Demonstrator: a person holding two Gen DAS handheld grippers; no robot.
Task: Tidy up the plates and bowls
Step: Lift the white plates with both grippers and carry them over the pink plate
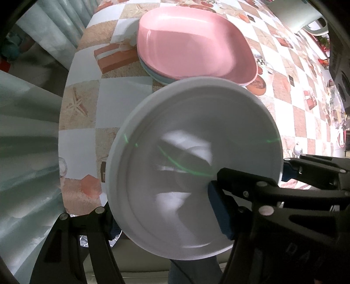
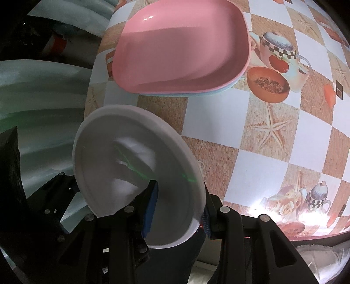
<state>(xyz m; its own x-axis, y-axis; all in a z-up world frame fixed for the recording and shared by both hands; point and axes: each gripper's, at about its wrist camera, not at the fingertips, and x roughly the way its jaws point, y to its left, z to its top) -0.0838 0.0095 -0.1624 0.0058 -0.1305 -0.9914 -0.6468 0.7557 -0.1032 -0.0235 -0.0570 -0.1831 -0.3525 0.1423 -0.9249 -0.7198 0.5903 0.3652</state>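
A round white plate (image 1: 192,166) is held tilted above the near table edge; it also shows in the right wrist view (image 2: 140,174). My right gripper (image 2: 179,209) is shut on its rim, blue pads (image 2: 151,209) on either side; this gripper also shows in the left wrist view (image 1: 247,185). My left gripper (image 1: 157,240) stands wide open, its left finger (image 1: 87,236) beside and below the plate, apart from it. A pink squarish plate (image 1: 192,43) tops a stack with a pale blue plate (image 1: 157,76) beneath; the stack also shows in the right wrist view (image 2: 181,48).
The table (image 2: 273,135) has a checkered cloth printed with starfish and teapots. A white tub (image 1: 301,15) stands at the far right. Pale green curtains (image 1: 24,122) hang left of the table edge.
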